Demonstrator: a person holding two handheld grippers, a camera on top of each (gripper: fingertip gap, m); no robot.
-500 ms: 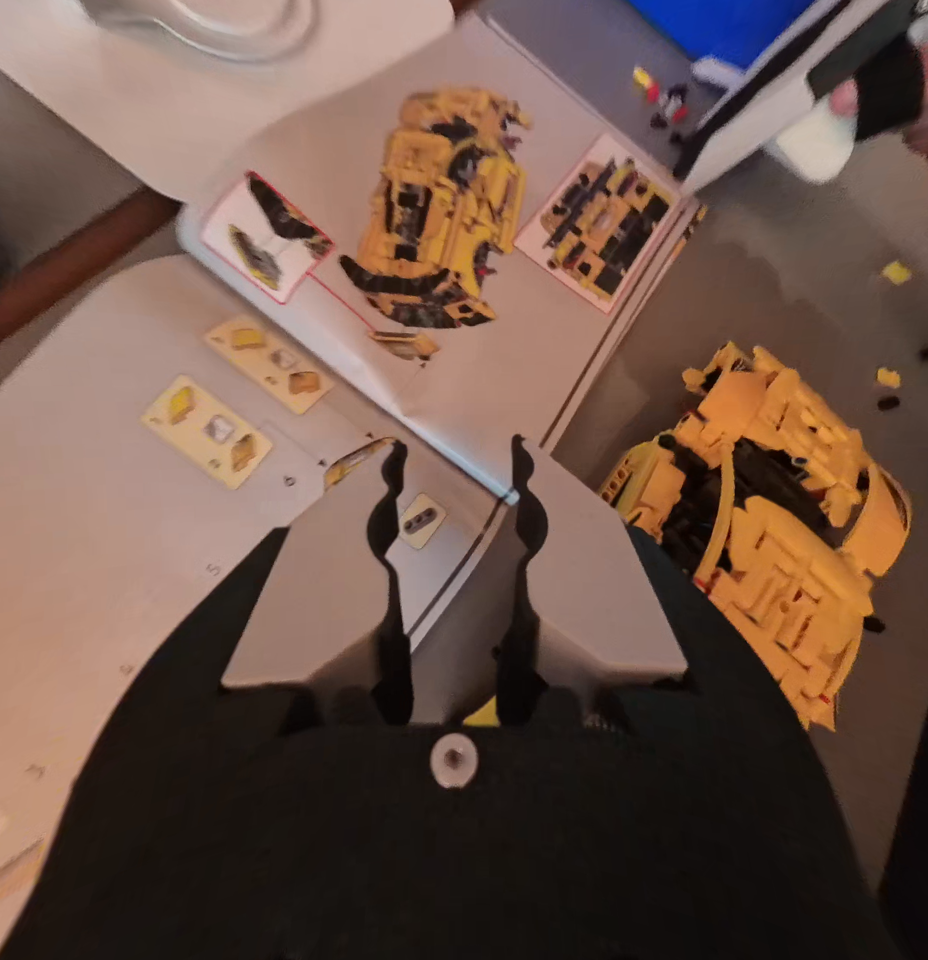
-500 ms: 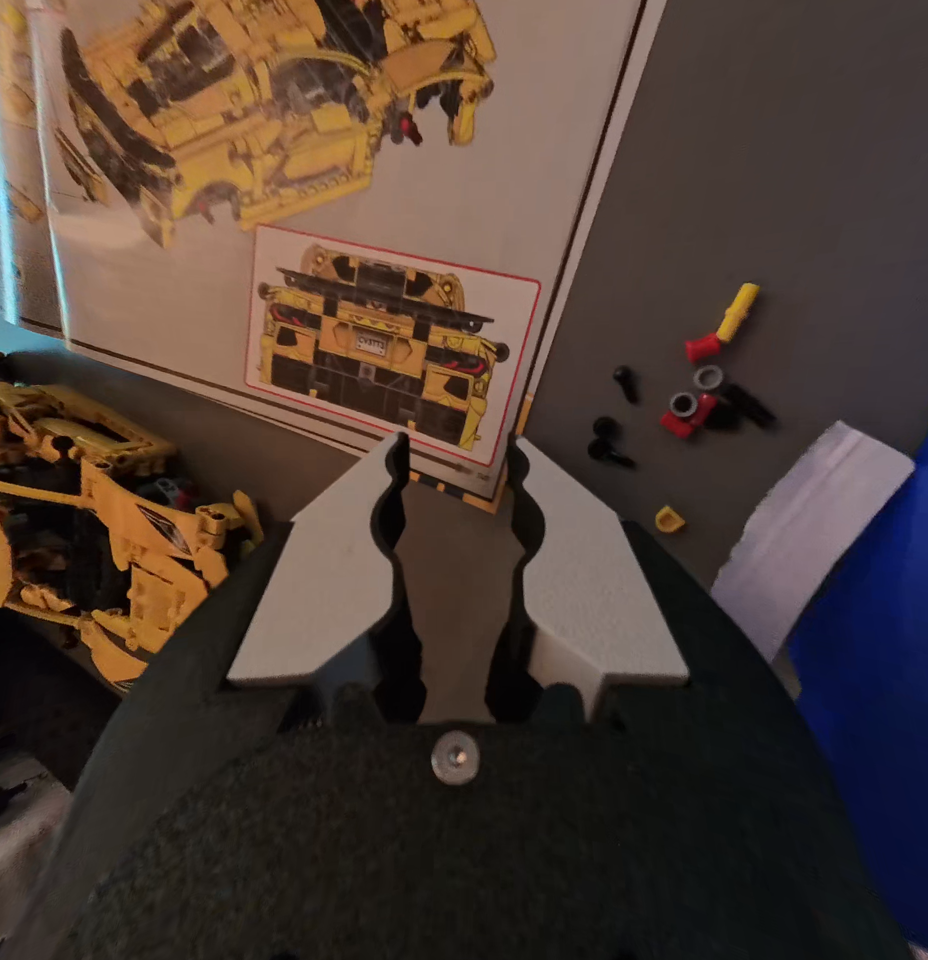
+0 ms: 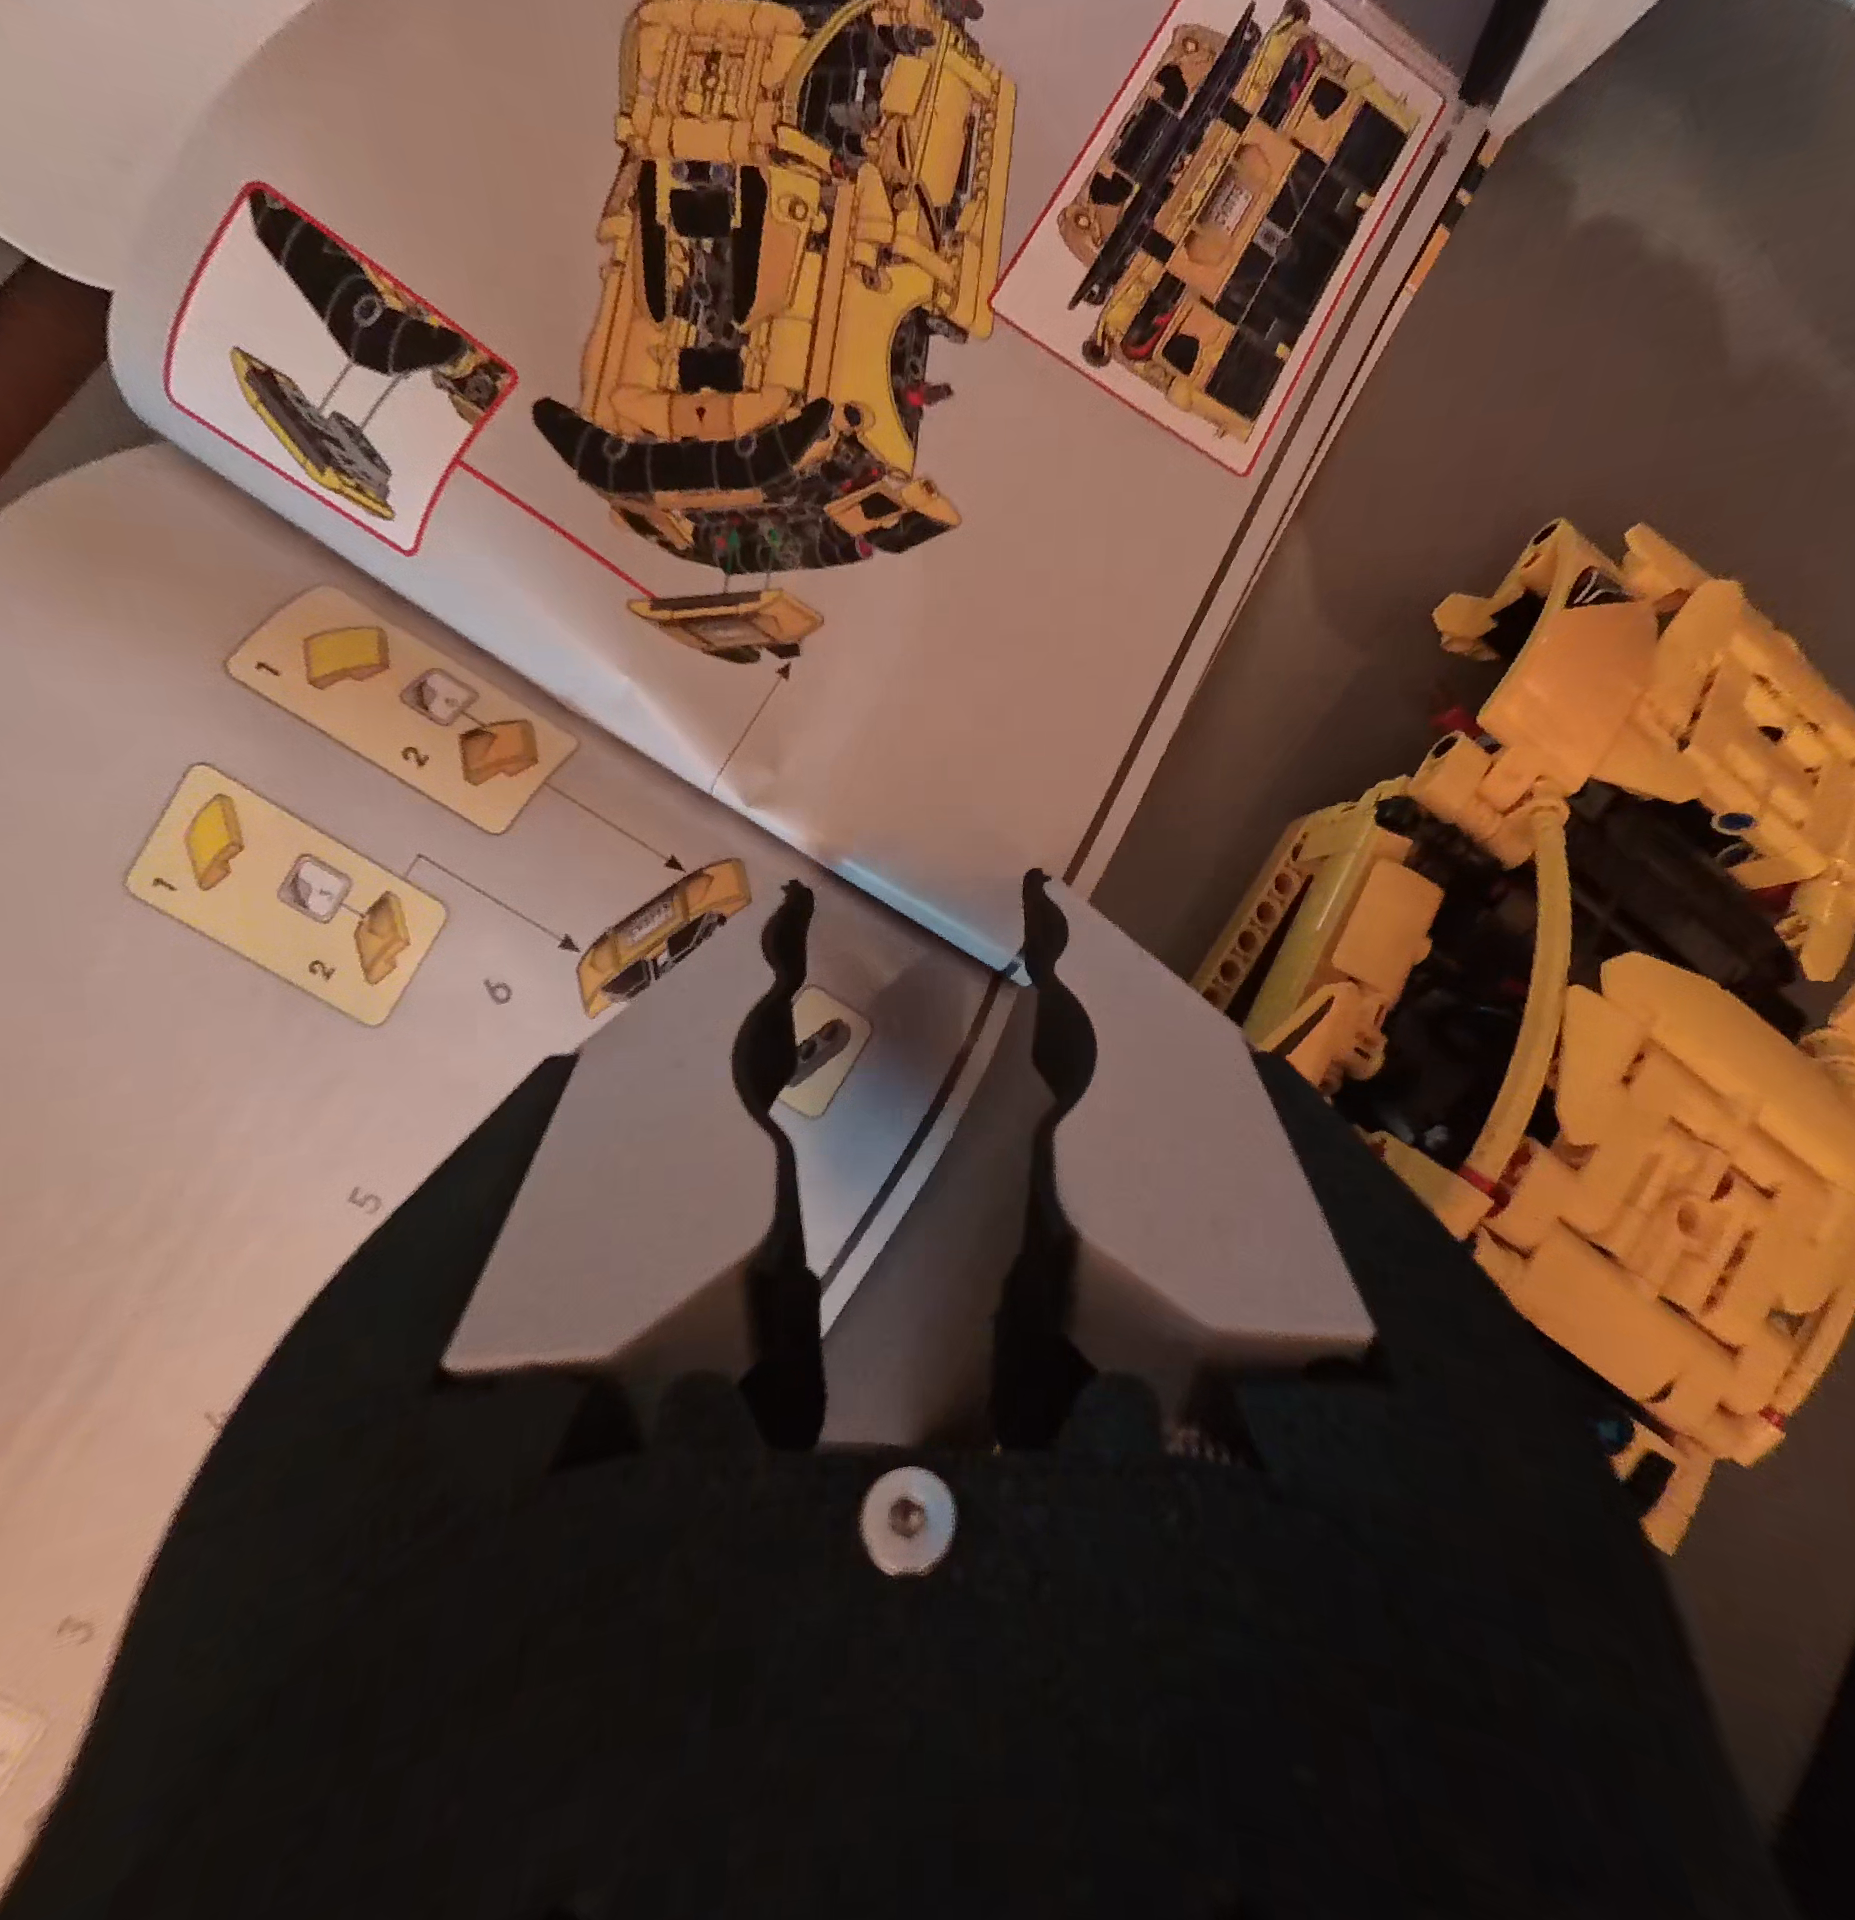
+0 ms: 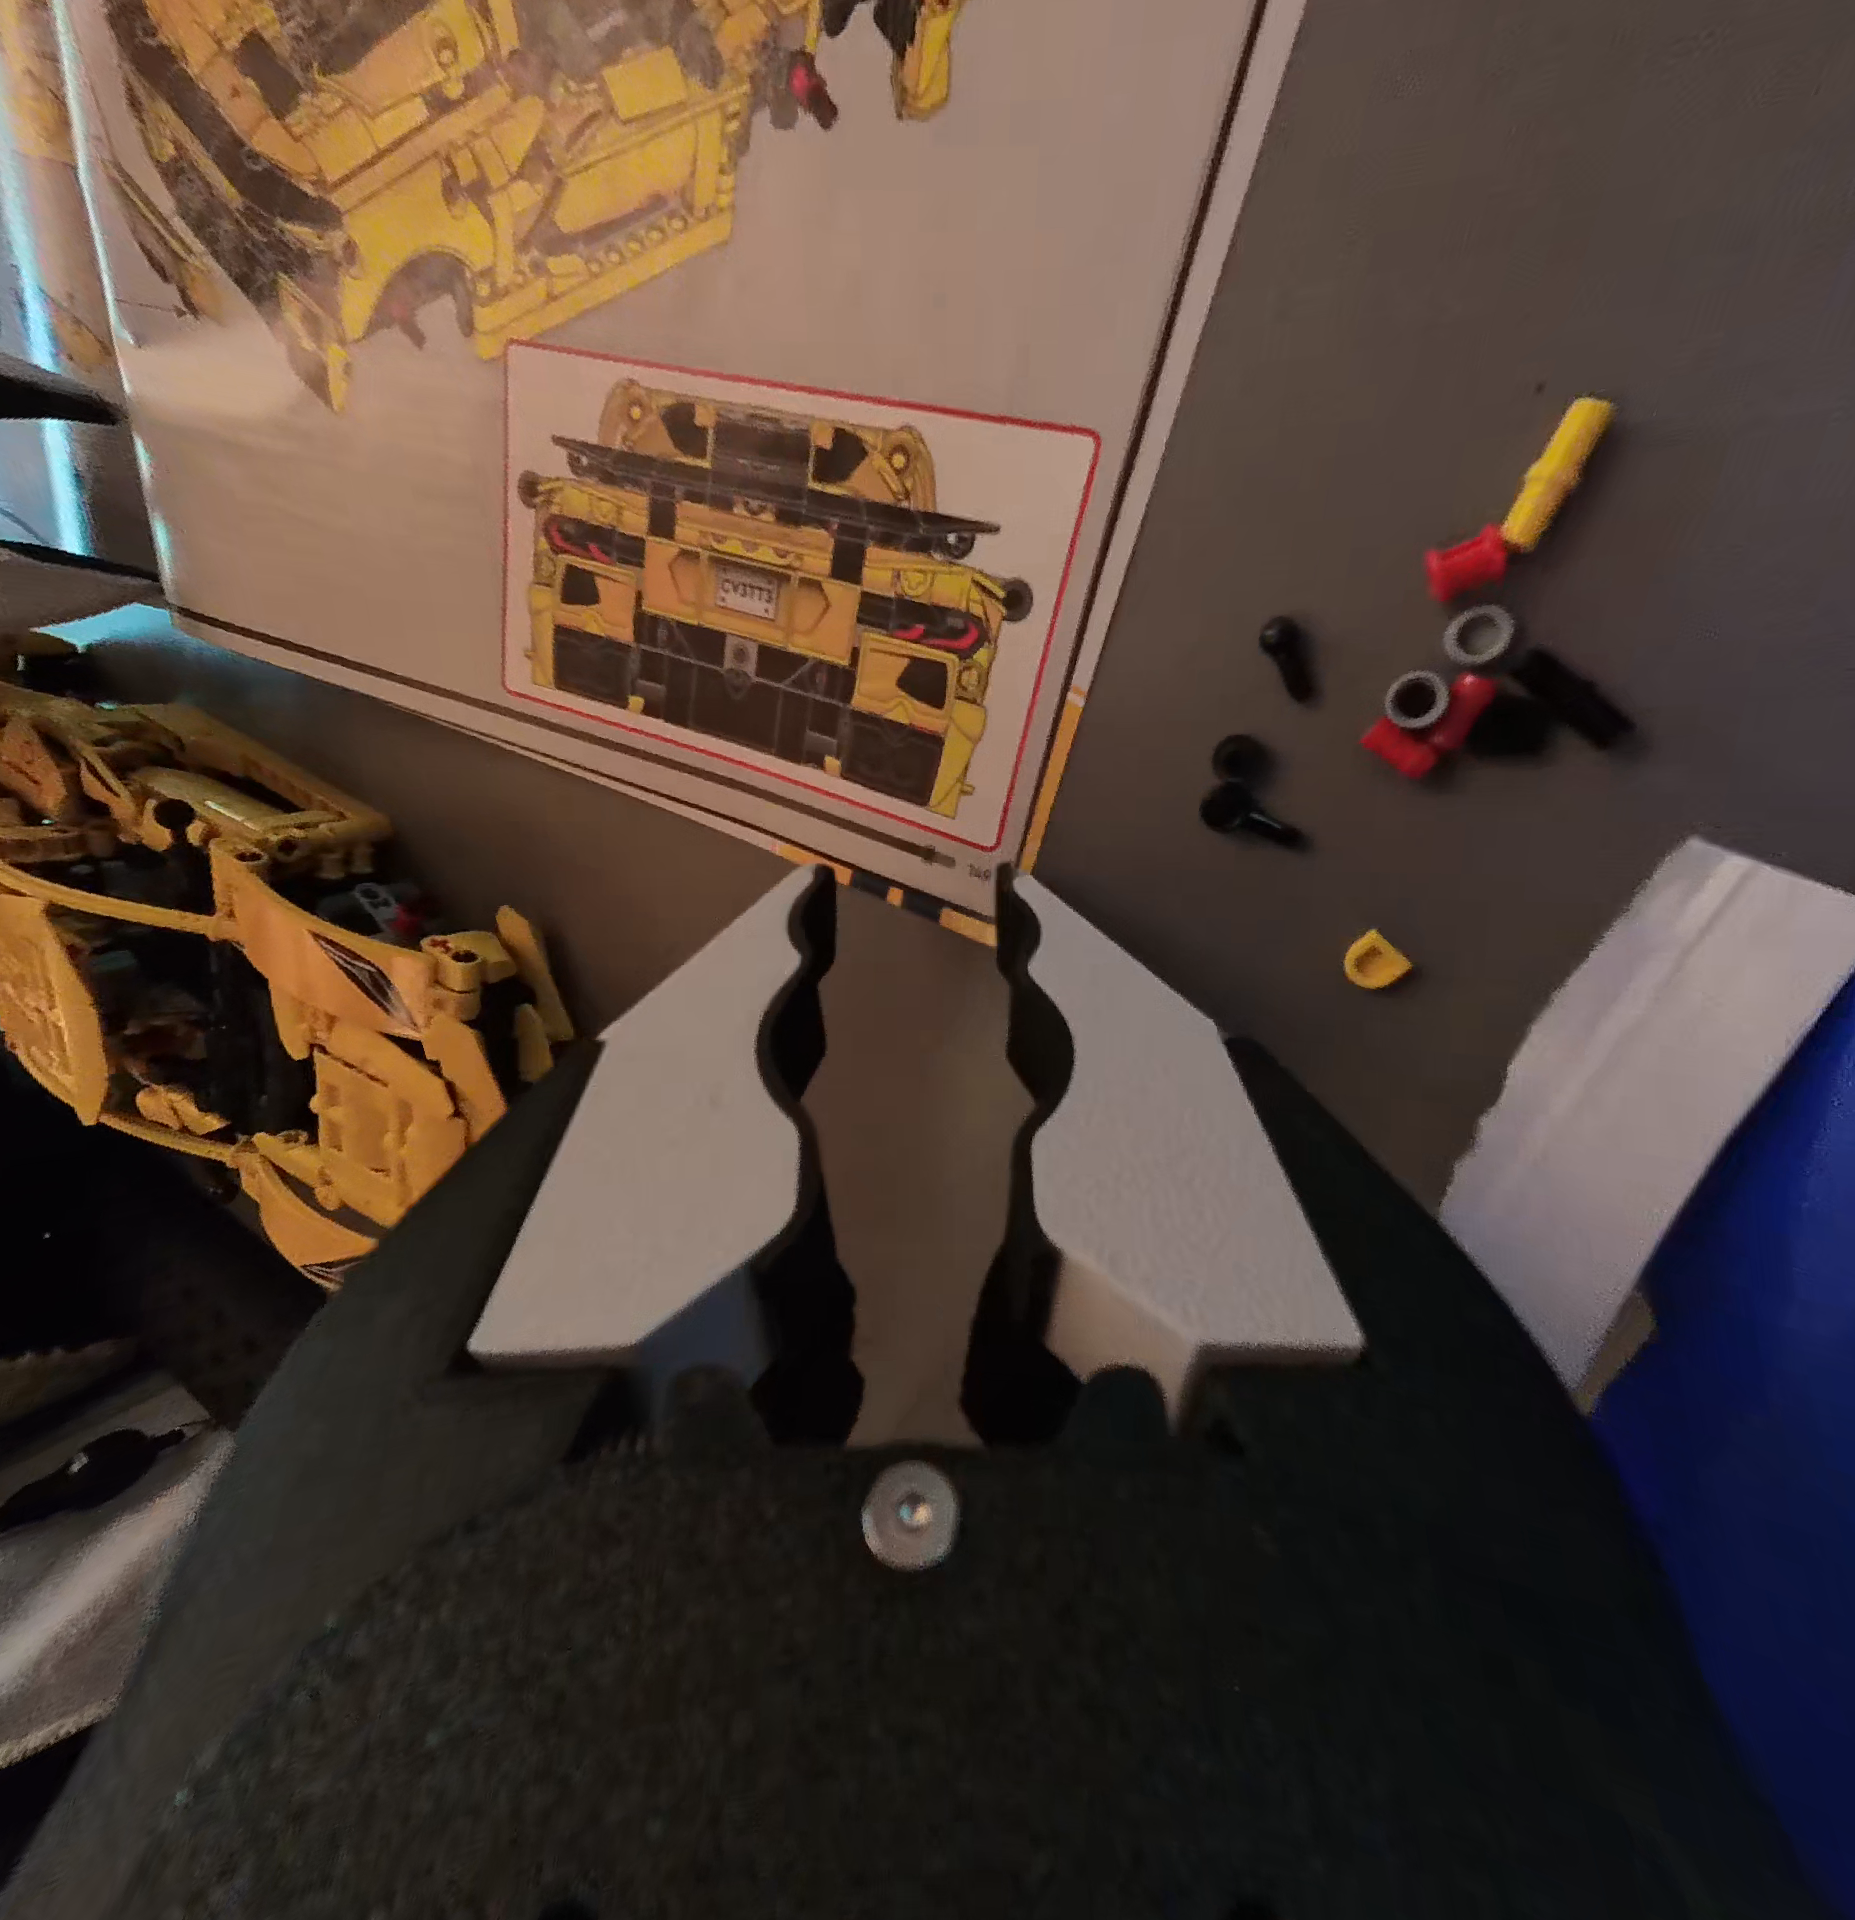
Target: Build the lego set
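**Both claws empty over the booklet: read the step, then fetch the small yellow piece**

The grey table [image 4: 1525, 208] carries everything. Largest on it is the open instruction booklet [image 3: 902, 727], which fills the left wrist view from about 9 to 1 o'clock and the right wrist view from 10 to 12 o'clock. Its pages show drawings of a yellow car and small boxed sub-steps; I leave the print unread.

Next in size is the part-built yellow car model [image 3: 1588, 1039], lying just beside the booklet's edge, at 3 o'clock in the left wrist view and at 9 o'clock [image 4: 227, 987] in the right. A white and blue box [image 4: 1681, 1143] sits at 4 o'clock in the right wrist view.

The left gripper [image 3: 912, 894] hovers over the booklet's lower corner, jaws parted with a clear gap and nothing between them. The right gripper [image 4: 907, 883] hangs above the booklet's bottom edge, likewise parted and empty.

Smallest are the loose parts at 2 o'clock in the right wrist view: a cluster of red, grey and black pins [image 4: 1463, 675], a yellow axle piece [image 4: 1557, 468], and a small yellow curved piece [image 4: 1375, 958] near the right gripper.

The step in hand looks like checking the page and choosing a part. To do it well, I judge the right gripper should approach the chosen piece squarely, closing on flat sides, while the left steadies the model. Tiny pins may skid or roll if nudged.
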